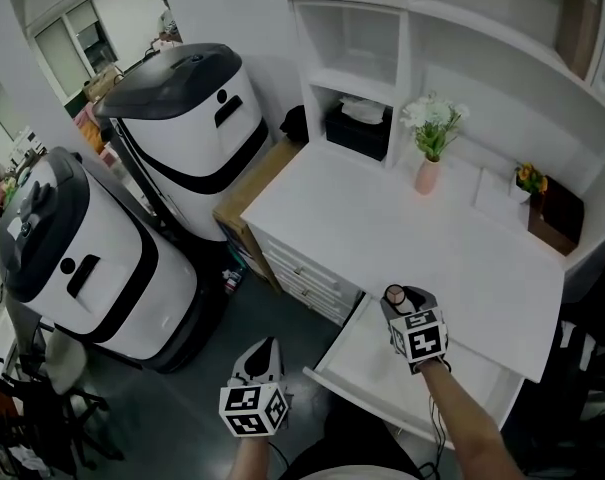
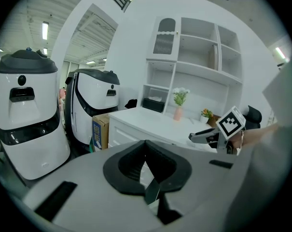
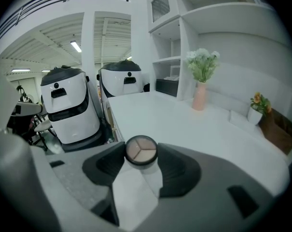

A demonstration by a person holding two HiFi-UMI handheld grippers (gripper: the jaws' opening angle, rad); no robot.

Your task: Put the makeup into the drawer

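Round makeup compact [image 3: 141, 150] clamped between jaws, white desk [image 3: 184, 124]

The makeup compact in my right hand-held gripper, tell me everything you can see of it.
The makeup compact is a round pan with a dark rim and no lid over it. Its face is split into three wedges of beige, pinkish and brown powder. It is clamped by its rim between the jaws of the right hand-held gripper, face toward the gripper's camera, in the air by the front edge of the white desk, roughly over the open drawer.

i see the makeup [image 3: 141, 150] as three beige-to-tan wedges in a black rim; the desk [image 1: 382, 228] is white, the vase [image 1: 427, 176] pink.
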